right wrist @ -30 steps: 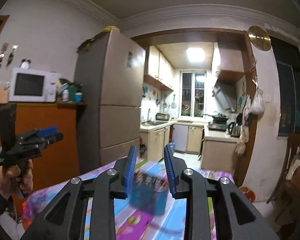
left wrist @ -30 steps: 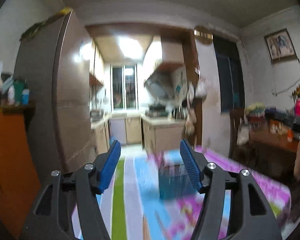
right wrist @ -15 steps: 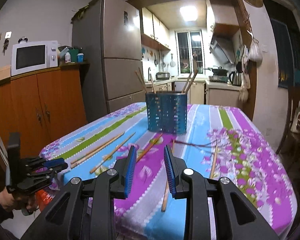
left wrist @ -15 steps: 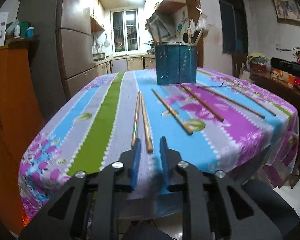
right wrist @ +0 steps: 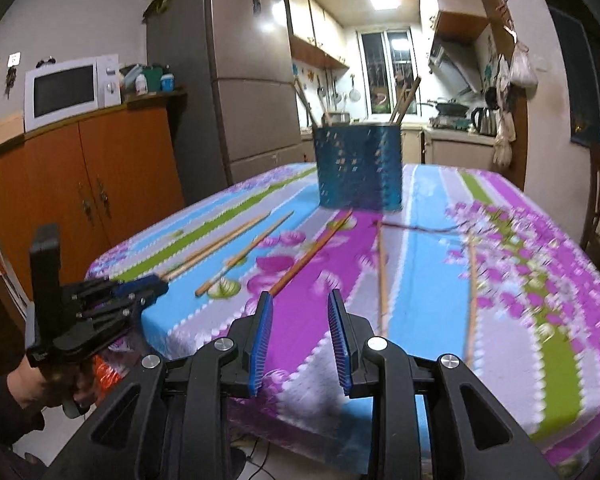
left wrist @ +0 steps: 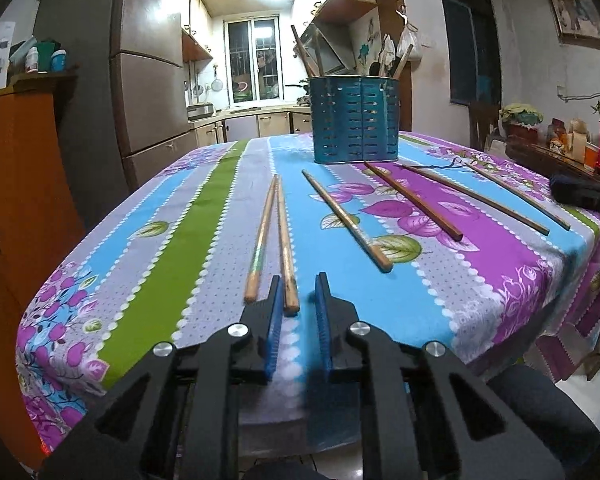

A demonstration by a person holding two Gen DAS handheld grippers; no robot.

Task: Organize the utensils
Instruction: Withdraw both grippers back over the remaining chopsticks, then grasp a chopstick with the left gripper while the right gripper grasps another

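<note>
Since half a second ago, the left gripper [left wrist: 298,300] has crept forward, its parted blue fingers now bracketing the near end of a pale wooden chopstick [left wrist: 286,248]. Right gripper [right wrist: 300,314] hovers released, empty. Beyond stands the perforated blue metal utensil holder [left wrist: 355,120] on the striped floral tablecloth [left wrist: 172,248].

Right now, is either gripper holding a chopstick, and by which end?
Nothing is held. The left gripper is open around the near tip of one chopstick, not clamped. The right gripper is open and empty.
</note>
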